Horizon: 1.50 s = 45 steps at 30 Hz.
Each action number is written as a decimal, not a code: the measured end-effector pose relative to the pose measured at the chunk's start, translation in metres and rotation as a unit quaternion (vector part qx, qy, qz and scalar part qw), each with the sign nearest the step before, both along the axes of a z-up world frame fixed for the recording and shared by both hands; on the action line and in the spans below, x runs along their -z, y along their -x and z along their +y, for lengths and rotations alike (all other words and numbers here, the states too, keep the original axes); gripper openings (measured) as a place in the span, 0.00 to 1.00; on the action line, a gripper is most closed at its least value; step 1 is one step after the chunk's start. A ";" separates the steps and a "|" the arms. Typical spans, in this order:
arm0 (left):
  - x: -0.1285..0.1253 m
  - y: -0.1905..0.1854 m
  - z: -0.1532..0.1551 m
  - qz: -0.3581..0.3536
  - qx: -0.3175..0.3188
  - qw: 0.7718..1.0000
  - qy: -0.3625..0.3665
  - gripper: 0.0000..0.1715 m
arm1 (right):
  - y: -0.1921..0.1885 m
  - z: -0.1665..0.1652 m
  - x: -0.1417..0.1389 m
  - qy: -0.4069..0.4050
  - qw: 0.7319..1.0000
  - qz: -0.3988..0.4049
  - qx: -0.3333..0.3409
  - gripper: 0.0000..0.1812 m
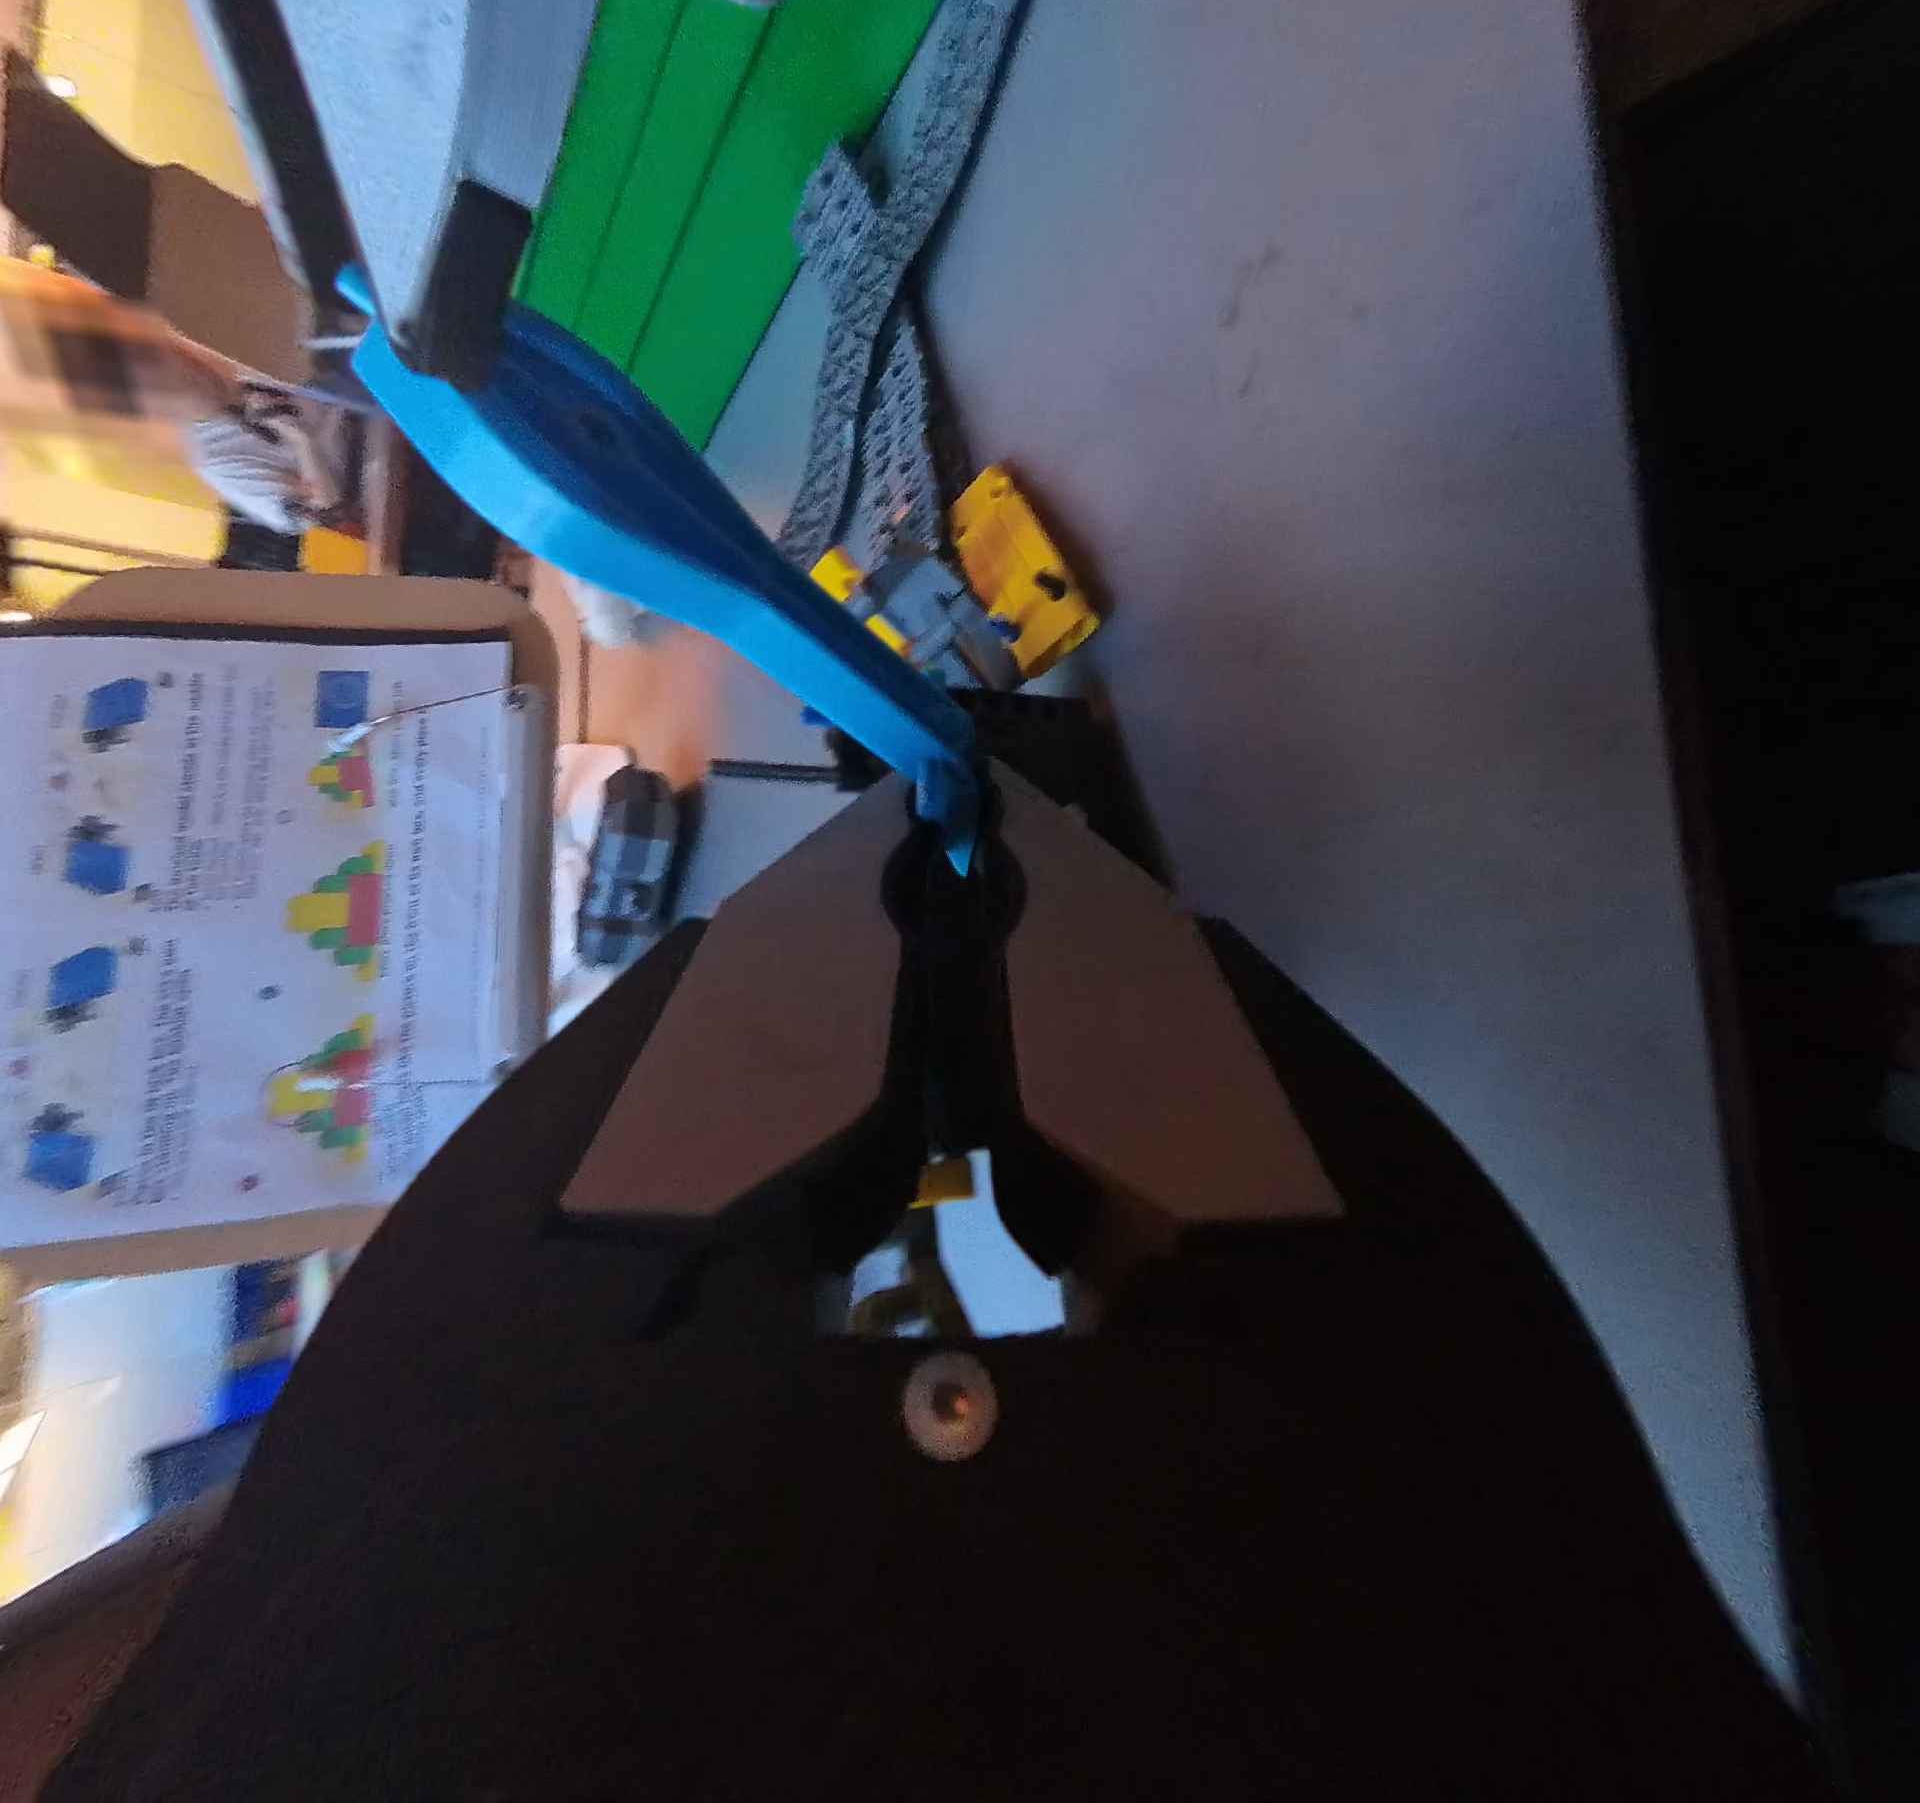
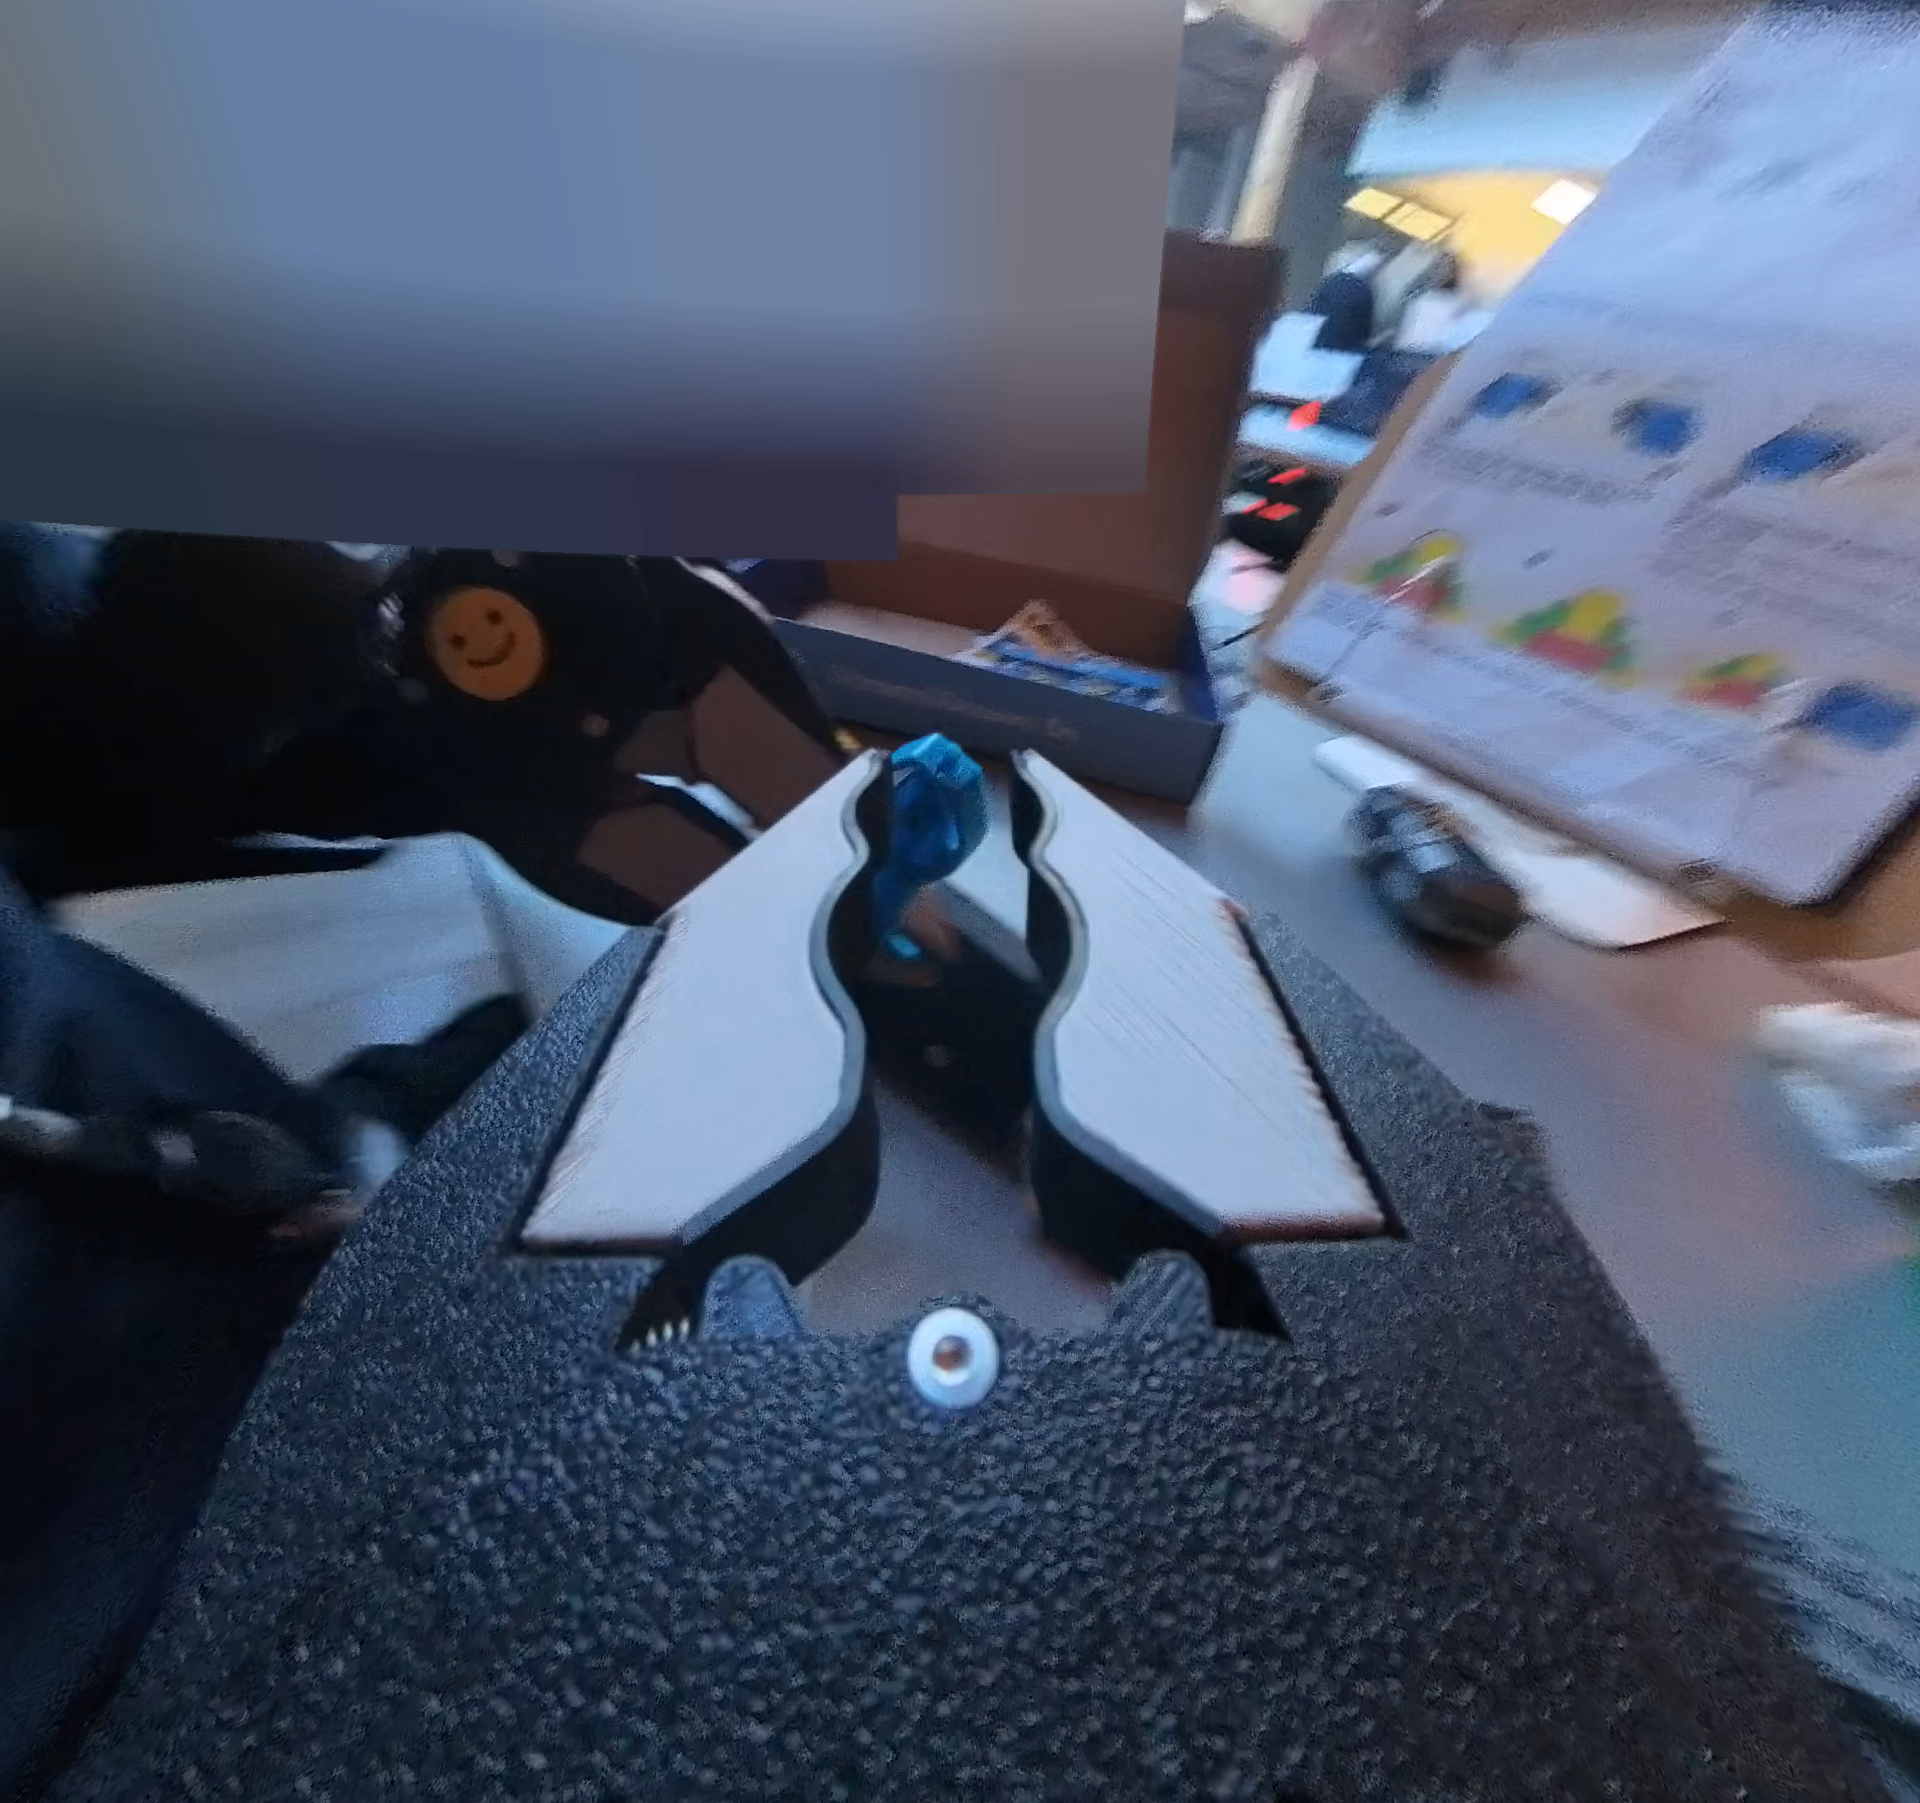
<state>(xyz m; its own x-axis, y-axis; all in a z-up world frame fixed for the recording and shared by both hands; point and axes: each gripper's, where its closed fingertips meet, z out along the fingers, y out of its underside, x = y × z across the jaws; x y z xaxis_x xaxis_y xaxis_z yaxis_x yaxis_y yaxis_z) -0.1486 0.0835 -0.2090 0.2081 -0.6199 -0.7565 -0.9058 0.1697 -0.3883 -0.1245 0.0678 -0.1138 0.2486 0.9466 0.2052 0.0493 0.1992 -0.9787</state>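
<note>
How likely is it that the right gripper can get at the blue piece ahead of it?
Probably yes: the right gripper is open, the blue piece sits between its fingertips unobstructed, though the left gripper grips it.

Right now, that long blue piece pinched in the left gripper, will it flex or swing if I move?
The blue piece looks like thin moulded plastic, probably stiff and light. The left gripper pinches only its narrow tip, so it may pivot.

Bare grey tabletop [image 1: 1351,403] runs open along the right of the left wrist view. Upper left is crowded: a blue tool [image 1: 644,506], green panel [image 1: 717,164] and yellow-grey bricks [image 1: 997,590]. A propped instruction board [image 1: 260,922] blocks the left edge.
</note>
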 end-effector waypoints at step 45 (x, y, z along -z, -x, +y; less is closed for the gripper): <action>0.024 0.000 0.008 0.090 -0.010 0.991 -0.093 0.02 | -0.017 -0.005 0.058 0.194 0.979 -0.041 -0.036 0.24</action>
